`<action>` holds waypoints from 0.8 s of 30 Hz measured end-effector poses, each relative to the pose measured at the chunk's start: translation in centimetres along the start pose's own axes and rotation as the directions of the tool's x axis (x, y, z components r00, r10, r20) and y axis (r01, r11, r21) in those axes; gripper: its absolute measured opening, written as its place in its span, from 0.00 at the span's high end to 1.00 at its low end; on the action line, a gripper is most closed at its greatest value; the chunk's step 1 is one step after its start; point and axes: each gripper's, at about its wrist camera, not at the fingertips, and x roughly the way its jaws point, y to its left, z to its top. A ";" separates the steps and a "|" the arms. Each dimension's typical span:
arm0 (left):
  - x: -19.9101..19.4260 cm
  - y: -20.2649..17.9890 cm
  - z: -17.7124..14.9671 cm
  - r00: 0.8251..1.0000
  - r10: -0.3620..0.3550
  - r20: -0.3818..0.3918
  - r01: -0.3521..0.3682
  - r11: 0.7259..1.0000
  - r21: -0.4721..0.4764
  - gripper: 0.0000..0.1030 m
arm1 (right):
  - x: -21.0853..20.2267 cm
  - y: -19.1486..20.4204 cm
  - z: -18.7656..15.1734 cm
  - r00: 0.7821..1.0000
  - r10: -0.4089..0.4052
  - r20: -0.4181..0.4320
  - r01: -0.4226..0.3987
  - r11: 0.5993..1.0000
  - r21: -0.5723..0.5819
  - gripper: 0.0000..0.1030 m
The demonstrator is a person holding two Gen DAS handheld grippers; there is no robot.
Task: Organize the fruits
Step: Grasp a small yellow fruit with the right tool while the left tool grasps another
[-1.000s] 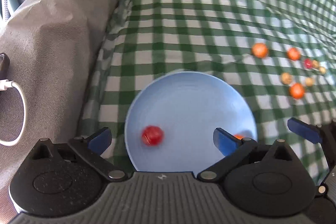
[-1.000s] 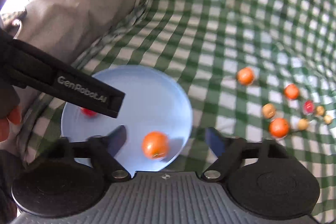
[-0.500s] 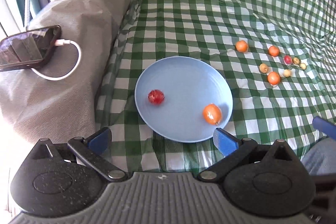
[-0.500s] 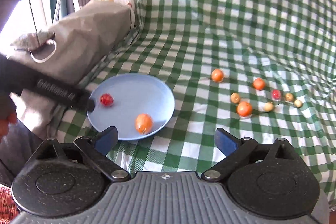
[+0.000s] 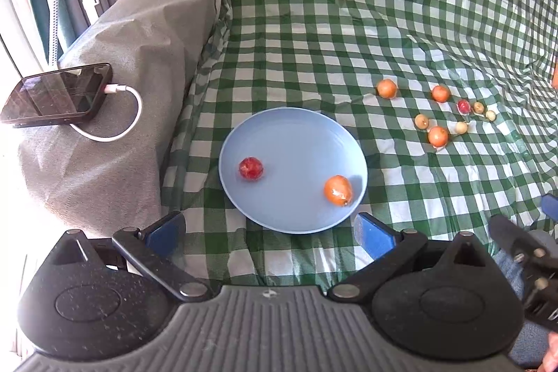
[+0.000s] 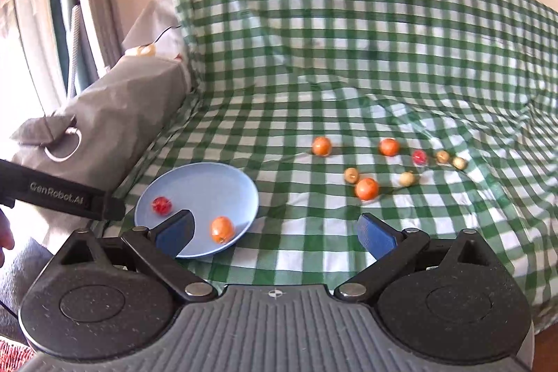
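Note:
A light blue plate (image 5: 296, 142) (image 6: 209, 178) lies on the green checked cloth. On it rest a red fruit (image 5: 250, 168) (image 6: 161, 205) and an orange fruit (image 5: 338, 190) (image 6: 222, 229). Several small orange, red and pale fruits (image 5: 438, 136) (image 6: 366, 188) lie loose on the cloth to the plate's right. My left gripper (image 5: 270, 230) hangs open above the plate's near edge, nothing between its blue fingers. My right gripper (image 6: 275, 232) is open and empty too, held back above the cloth right of the plate.
A grey covered armrest (image 5: 115, 65) rises left of the plate, with a phone (image 5: 57, 95) and a white cable (image 5: 118, 114) on it. A window frame and curtain (image 6: 42, 23) stand at far left. The left gripper's black body (image 6: 59, 194) crosses the right wrist view.
Both grippers have drawn back and up from the plate. The orange fruit that lay between the right fingers now sits free on the plate, and the right jaws stand wider.

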 end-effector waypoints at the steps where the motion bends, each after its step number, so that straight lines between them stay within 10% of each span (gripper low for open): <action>1: 0.1 -0.2 0.0 1.000 -0.001 -0.004 0.001 1.000 0.004 0.00 | -0.3 -0.6 -0.1 1.000 -0.010 0.007 0.010 1.000 0.016 0.03; 24: 6.0 -9.6 5.5 0.998 -0.044 -0.054 0.049 0.993 0.109 0.00 | 3.8 -13.3 -0.9 0.969 -0.246 -0.036 0.246 0.924 0.294 0.03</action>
